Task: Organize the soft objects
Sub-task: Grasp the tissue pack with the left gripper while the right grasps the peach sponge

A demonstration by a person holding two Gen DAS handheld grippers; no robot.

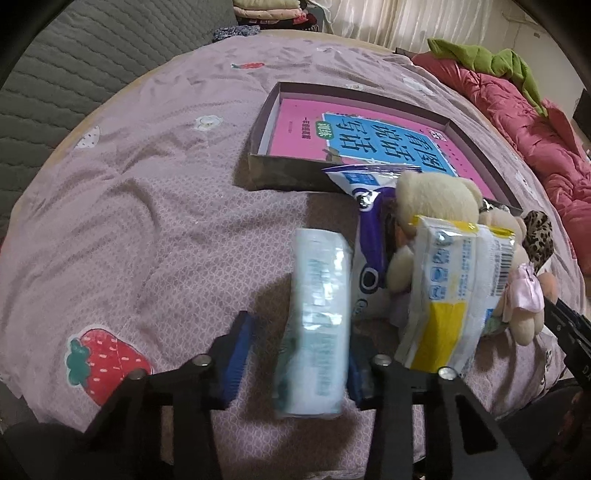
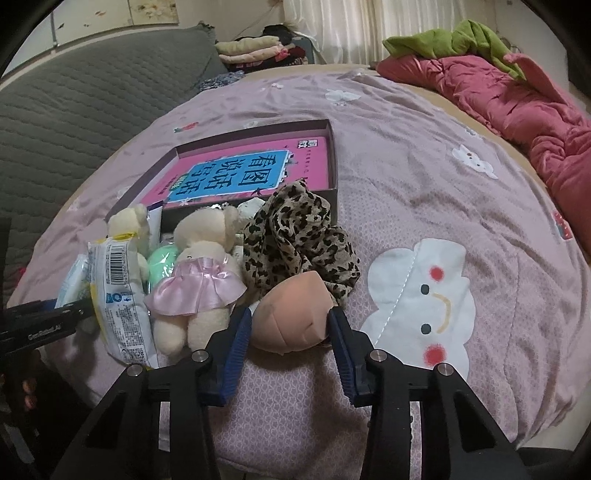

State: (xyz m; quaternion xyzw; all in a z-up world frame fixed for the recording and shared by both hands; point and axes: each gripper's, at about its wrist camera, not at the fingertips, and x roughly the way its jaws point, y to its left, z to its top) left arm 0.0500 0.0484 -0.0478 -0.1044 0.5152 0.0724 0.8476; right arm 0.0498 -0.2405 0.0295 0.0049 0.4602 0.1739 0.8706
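Behind the bear, half-hidden green lump

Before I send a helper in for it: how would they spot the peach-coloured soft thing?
On the pink patterned bedspread, find the shallow box; soft things are piled before it. The peach-coloured cushion lies nearest, before the leopard-print cloth: plain, smooth, seamed.

Pink quilt, green cloth, curtains
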